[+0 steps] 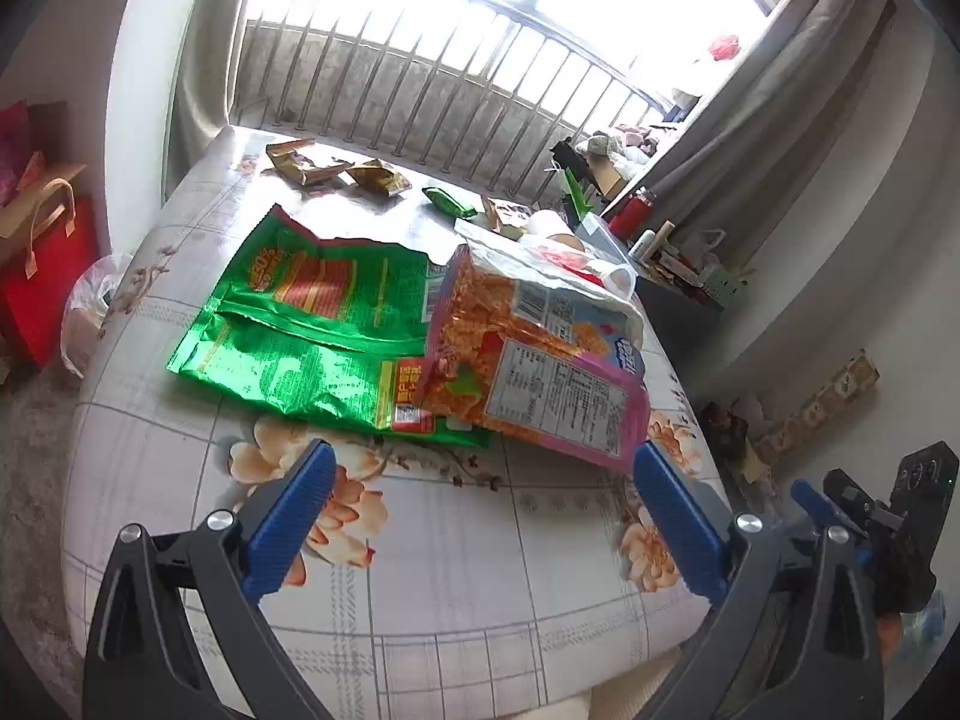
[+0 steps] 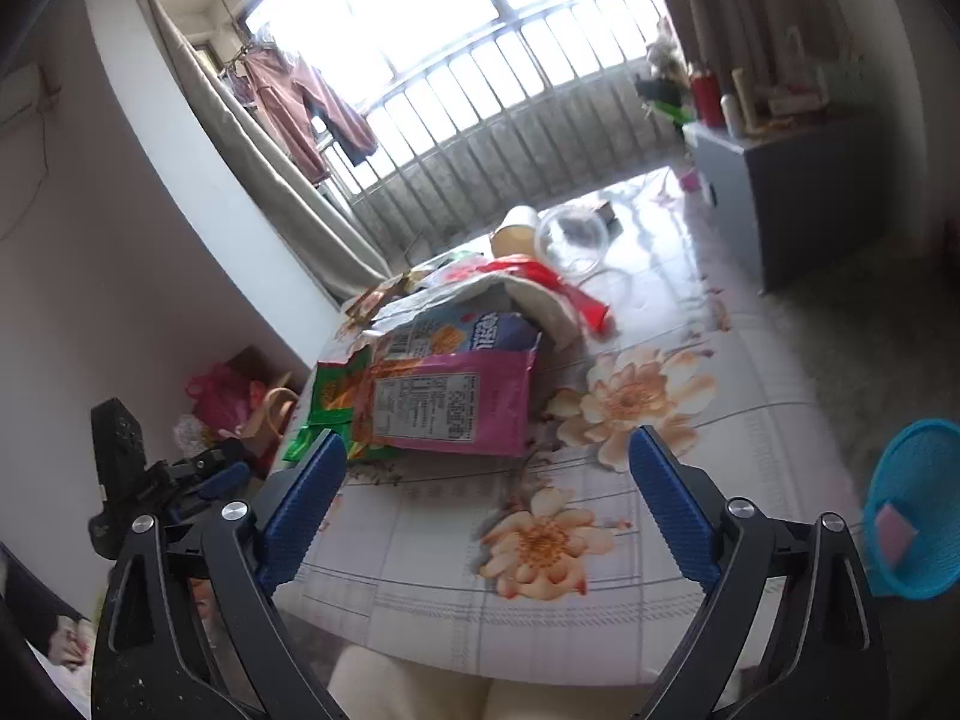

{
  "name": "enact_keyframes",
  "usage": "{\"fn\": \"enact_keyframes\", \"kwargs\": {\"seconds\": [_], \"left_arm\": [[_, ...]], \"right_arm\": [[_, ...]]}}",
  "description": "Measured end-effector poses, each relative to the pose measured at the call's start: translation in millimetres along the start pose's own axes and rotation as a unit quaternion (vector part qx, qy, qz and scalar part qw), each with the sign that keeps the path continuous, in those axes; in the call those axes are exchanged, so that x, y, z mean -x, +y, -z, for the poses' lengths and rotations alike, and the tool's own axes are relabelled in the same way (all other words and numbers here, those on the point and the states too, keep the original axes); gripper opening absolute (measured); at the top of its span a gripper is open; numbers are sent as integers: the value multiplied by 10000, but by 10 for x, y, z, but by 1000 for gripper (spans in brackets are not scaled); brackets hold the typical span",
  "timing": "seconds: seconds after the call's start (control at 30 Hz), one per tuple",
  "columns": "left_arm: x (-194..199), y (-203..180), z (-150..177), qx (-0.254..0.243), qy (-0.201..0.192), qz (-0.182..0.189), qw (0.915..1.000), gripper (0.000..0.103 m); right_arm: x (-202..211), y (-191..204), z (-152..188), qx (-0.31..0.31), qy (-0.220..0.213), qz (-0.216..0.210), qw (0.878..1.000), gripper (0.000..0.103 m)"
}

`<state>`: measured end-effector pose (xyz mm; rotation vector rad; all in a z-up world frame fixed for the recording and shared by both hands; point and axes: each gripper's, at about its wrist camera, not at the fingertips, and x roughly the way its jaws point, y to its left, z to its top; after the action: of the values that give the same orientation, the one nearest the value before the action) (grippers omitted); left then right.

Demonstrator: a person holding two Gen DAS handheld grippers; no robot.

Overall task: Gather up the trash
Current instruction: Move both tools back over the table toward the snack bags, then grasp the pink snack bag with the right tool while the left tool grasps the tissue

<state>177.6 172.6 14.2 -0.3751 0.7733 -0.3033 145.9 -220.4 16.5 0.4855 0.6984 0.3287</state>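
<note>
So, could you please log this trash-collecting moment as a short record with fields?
surface: floral tablecloth
nearest trash: pink snack bag lying partly over green foil bag
farther trash: brown wrappers, clear plastic cup
bin: blue basket, right of table
left gripper: open, empty
right gripper: open, empty

Green bag [image 1: 312, 330], pink bag [image 1: 540, 384], floral tablecloth [image 1: 420, 570]

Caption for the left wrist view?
Open left claw hovers empty over floral table, facing green bag overlapped by pink bag.
</note>
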Motion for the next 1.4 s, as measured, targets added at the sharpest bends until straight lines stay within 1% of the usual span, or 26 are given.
{"fn": "enact_keyframes", "kwargs": {"seconds": [0.07, 0.13, 0.23, 0.4, 0.5, 0.57, 0.6, 0.63, 0.67, 0.7, 0.73, 0.77, 0.9, 1.03, 1.1, 1.2, 1.3, 1.33, 1.4], "left_arm": [[-102, 10, -65, -2, 2, 17, 10000, 97], [-220, 19, -104, 19, -4, -4, 10000, 97], [-356, 35, -148, 81, 12, 21, 10000, 93], [-575, 77, -180, 168, 140, 20, 9998, 83], [-672, 124, -188, 284, 214, 59, 9993, 77], [-722, 145, -193, 335, 255, 67, 9991, 73], [-742, 148, -194, 336, 274, 58, 9990, 70], [-757, 145, -197, 326, 283, 49, 9991, 69], [-772, 139, -198, 311, 292, 50, 9991, 67], [-786, 130, -198, 299, 302, 61, 9991, 67], [-793, 123, -196, 294, 313, 73, 9991, 65], [-802, 111, -195, 293, 326, 99, 9990, 64], [-841, 63, -204, 279, 341, 175, 9989, 62], [-856, 13, -208, 284, 354, 232, 9987, 61], [-884, -44, -199, 241, 405, 284, 9985, 58], [-1000, -199, -120, 61, 657, 336, 9973, 53], [-1175, -387, 23, -187, 1045, 468, 9932, 47], [-1211, -446, 68, -289, 1108, 458, 9924, 47], [-1283, -549, 143, -499, 1207, 377, 9907, 45]], "right_arm": [[-207, -21, -62, -274, 278, -320, 9987, 81], [-394, -82, -119, -525, 542, -609, 9953, 77], [-666, -207, -173, -922, 860, -897, 9880, 72], [-1107, -375, -252, -1353, 1231, -1064, 9774, 66], [-1272, -465, -254, -1632, 1409, -1271, 9682, 60], [-1315, -511, -248, -1741, 1510, -1437, 9624, 47], [-1318, -512, -244, -1771, 1537, -1511, 9603, 42], [-1320, -515, -235, -1791, 1562, -1572, 9585, 34], [-1333, -526, -231, -1811, 1578, -1617, 9572, 29], [-1313, -530, -220, -1822, 1586, -1662, 9560, 15], [-1288, -532, -213, -1822, 1599, -1708, 9550, 5], [-1251, -536, -206, -1825, 1597, -1759, 9541, 3], [-1061, -547, -176, -1774, 1521, -1958, 9524, 2], [-795, -593, -63, -1714, 1553, -1916, 9538, 2], [-643, -655, 22, -1757, 1553, -1864, 9541, 2], [-444, -749, 148, -1877, 1507, -1913, 9515, 2], [-295, -771, 216, -1940, 1354, -2179, 9469, 7], [-273, -772, 219, -1953, 1301, -2217, 9465, 7], [-263, -793, 225, -2008, 1223, -2269, 9451, 13]]}}
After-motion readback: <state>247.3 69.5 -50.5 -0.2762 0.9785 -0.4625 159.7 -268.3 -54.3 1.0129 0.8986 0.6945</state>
